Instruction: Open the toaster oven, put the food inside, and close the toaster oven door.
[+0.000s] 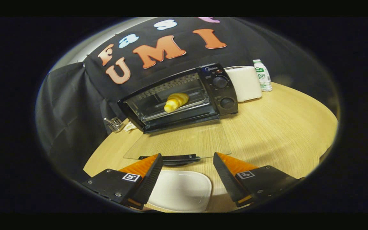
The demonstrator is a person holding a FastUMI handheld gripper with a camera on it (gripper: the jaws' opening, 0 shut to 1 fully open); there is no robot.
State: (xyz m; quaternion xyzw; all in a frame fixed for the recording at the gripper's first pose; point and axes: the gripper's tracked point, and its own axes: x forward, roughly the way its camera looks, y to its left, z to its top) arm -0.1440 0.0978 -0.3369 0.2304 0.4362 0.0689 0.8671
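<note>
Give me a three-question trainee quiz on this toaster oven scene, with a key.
1. True or false: the toaster oven door is shut.
2. Where is the croissant? A) on the white plate B) inside the oven C) between the fingers
3. What lies just ahead of the gripper?

Key:
1. False; the door lies open and flat.
2. B
3. The door handle; the fingers are open, holding nothing.
</note>
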